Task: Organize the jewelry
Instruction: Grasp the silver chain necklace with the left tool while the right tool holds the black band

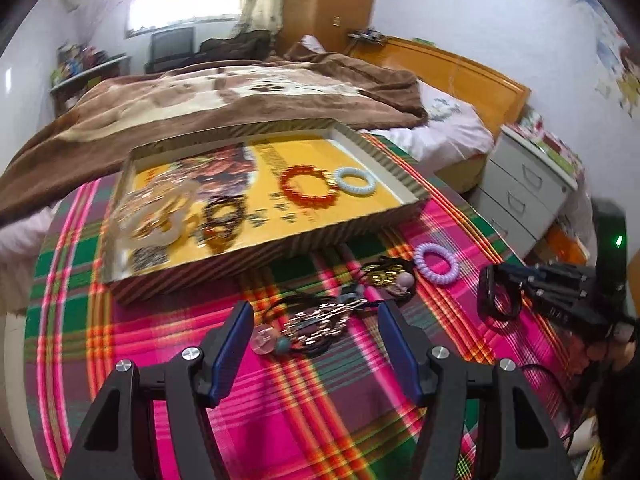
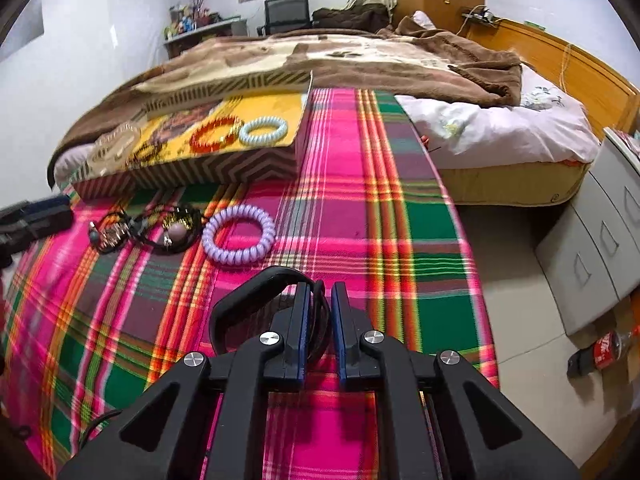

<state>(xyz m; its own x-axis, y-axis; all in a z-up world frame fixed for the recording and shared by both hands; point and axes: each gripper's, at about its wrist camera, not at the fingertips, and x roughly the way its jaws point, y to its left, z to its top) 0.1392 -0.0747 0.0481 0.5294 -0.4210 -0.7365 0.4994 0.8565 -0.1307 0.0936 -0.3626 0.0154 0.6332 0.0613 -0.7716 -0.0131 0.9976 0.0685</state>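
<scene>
Two grippers busy: right gripper (image 2: 320, 312) clenched black bangle (image 2: 240, 300); left gripper (image 1: 312, 344) released over hair-tie tangle (image 1: 316, 320); best lifted level toward box (image 1: 400, 216).

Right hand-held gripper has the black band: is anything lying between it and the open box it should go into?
Partly. The right hand-held gripper is shut on the black band. Toward the box, the purple coil hair tie and a tangle of dark bracelets lie on the plaid cloth; lifting over them should clear it.
</scene>
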